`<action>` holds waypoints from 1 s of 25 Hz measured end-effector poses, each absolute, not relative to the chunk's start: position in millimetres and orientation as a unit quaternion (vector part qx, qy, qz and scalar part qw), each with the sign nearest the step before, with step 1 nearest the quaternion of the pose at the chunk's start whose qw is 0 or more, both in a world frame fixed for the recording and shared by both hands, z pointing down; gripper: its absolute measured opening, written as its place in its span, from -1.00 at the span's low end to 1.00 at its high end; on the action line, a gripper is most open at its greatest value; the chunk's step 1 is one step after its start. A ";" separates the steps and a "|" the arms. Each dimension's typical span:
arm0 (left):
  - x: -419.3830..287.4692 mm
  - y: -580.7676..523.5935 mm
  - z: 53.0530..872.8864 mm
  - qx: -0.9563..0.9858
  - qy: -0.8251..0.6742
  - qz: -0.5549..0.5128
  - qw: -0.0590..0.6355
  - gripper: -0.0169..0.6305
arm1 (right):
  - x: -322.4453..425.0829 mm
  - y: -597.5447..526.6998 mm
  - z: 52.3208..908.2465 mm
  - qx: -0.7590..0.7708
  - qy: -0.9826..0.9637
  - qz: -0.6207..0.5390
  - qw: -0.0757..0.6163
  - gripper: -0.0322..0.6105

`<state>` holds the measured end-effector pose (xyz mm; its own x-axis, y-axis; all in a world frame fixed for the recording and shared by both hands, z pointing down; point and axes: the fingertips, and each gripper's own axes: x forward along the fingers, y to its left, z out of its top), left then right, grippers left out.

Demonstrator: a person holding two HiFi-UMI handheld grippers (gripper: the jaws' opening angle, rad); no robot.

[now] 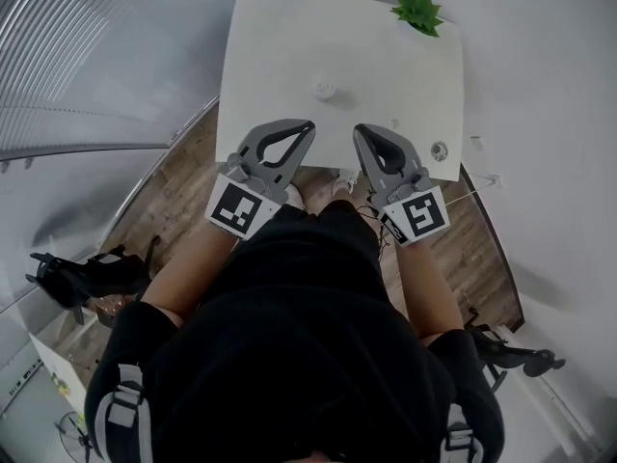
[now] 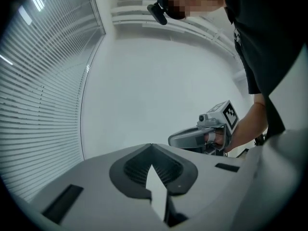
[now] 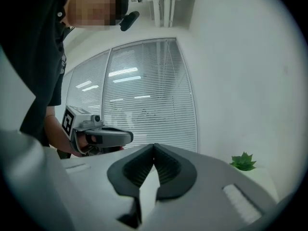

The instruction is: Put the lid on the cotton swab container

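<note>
A small white round object [image 1: 326, 90] stands on the white table [image 1: 280, 46] near its middle. A second small round piece with a grey ring [image 1: 440, 150] lies close to the table's near right corner. Both are too small to tell lid from cotton swab container. My left gripper [image 1: 308, 125] and right gripper [image 1: 359, 130] are held side by side over the table's near edge, short of both objects. Each is shut with nothing between its jaws. The left gripper view looks past its closed tips [image 2: 151, 146] at the right gripper [image 2: 202, 136]. The right gripper view shows its closed tips [image 3: 154, 146].
A green potted plant [image 1: 417, 11] sits at the table's far right corner and shows again as the plant [image 3: 242, 161]. Window blinds [image 1: 67, 56] run along the left. Black stands [image 1: 82, 276] rest on the wooden floor at left, with another at right [image 1: 516, 353].
</note>
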<state>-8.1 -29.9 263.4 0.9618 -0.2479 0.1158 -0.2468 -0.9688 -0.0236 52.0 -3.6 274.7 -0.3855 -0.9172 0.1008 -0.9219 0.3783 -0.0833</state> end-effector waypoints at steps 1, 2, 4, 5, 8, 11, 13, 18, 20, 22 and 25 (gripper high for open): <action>-9.8 -27.0 260.1 -0.991 0.122 -0.057 0.009 -0.92 | 49.3 0.9 272.3 0.556 -0.828 0.063 0.016 -0.87; -11.4 -24.5 257.6 -0.991 0.120 -0.056 0.013 -0.92 | 46.9 4.8 270.5 0.559 -0.827 0.064 0.014 -0.87; -13.9 -20.8 254.2 -0.991 0.118 -0.054 0.015 -0.92 | 42.4 11.2 267.9 0.563 -0.824 0.062 0.012 -0.87; -14.4 -19.2 252.7 -0.992 0.118 -0.052 0.015 -0.92 | 40.5 14.1 266.8 0.564 -0.823 0.062 0.011 -0.87; -13.4 -13.6 247.2 -0.992 0.117 -0.048 0.019 -0.92 | 37.1 22.2 263.2 0.564 -0.823 0.060 0.011 -0.87; -10.4 -7.1 243.1 -0.992 0.116 -0.046 0.017 -0.92 | 37.5 27.5 260.3 0.562 -0.825 0.058 0.011 -0.87; -9.4 -3.2 242.0 -0.992 0.115 -0.043 0.009 -0.92 | 37.3 29.9 258.4 0.561 -0.826 0.055 0.011 -0.87; -10.0 4.5 244.4 -0.992 0.112 -0.049 0.011 -0.92 | 35.3 34.2 256.0 0.561 -0.826 0.048 0.011 -0.87; -10.4 5.5 244.8 -0.992 0.114 -0.048 0.008 -0.92 | 34.5 35.1 255.8 0.560 -0.827 0.047 0.010 -0.87; -11.9 4.8 245.8 -0.992 0.117 -0.048 0.008 -0.92 | 33.3 34.9 255.6 0.558 -0.828 0.050 0.005 -0.87; -14.3 4.0 249.2 -0.992 0.119 -0.052 0.006 -0.92 | 30.7 35.1 254.7 0.554 -0.831 0.049 0.005 -0.87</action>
<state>-14.3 4.0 249.2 0.9662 -0.2364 0.1023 -0.2351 -0.9716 -0.0251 30.7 35.1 254.7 -0.3859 -0.9204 0.0631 -0.9214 0.3812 -0.0753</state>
